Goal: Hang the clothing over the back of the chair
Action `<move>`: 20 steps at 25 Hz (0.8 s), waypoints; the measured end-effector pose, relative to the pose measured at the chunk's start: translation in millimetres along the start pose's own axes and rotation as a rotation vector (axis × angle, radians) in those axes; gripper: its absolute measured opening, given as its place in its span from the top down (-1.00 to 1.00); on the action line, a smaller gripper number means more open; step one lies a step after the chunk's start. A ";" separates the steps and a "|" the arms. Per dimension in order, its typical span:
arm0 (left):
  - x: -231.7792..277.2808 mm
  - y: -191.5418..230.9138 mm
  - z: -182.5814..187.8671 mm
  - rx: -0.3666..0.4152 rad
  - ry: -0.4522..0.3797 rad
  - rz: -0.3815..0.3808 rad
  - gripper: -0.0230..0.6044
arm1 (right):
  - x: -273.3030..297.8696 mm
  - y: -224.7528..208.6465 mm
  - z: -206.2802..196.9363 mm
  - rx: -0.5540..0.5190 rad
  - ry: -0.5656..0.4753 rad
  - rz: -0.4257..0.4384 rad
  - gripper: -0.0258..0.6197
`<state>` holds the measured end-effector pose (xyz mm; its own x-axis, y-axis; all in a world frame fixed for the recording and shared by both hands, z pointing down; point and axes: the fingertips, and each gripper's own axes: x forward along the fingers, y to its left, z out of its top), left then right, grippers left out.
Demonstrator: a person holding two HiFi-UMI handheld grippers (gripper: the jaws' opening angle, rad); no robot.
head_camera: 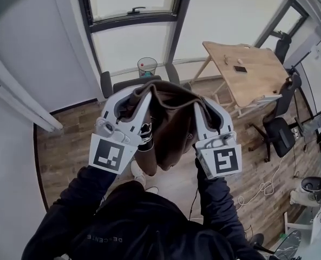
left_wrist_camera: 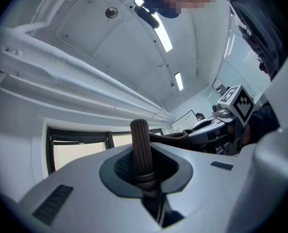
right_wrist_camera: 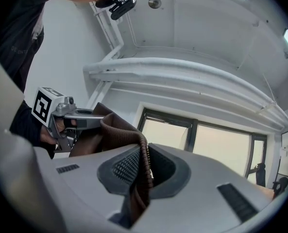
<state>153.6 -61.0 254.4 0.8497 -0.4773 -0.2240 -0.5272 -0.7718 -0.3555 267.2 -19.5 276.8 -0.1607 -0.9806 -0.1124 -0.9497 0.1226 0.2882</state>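
Observation:
A brown garment hangs stretched between my two grippers, held up in front of me. The left gripper is shut on its ribbed edge, which stands up between the jaws in the left gripper view. On the other side the right gripper is shut on the zip edge of the same garment. Both grippers point a little upward toward the window. Beyond and below the garment stands the grey office chair, its back partly hidden by the cloth.
A wooden table stands at the right with a phone on it. Black chairs sit beside it. A waste bin stands by the window. Cables lie on the wooden floor at the right.

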 end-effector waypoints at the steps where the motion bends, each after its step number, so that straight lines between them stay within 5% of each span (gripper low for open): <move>1: 4.1 2.9 1.2 0.004 0.000 0.001 0.78 | 4.5 -3.7 1.1 -0.006 -0.002 0.003 0.79; 5: 28.0 19.3 2.7 0.055 -0.019 0.010 0.78 | 30.3 -21.6 4.8 -0.027 -0.024 0.011 0.79; 20: 130.3 122.5 -19.9 -0.020 -0.051 0.034 0.78 | 164.9 -85.9 17.1 -0.069 -0.067 0.045 0.79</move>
<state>199.8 -226.1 199.7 0.8297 -0.4817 -0.2821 -0.5553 -0.7638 -0.3289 317.7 -189.1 217.2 -0.2230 -0.9616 -0.1602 -0.9206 0.1536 0.3589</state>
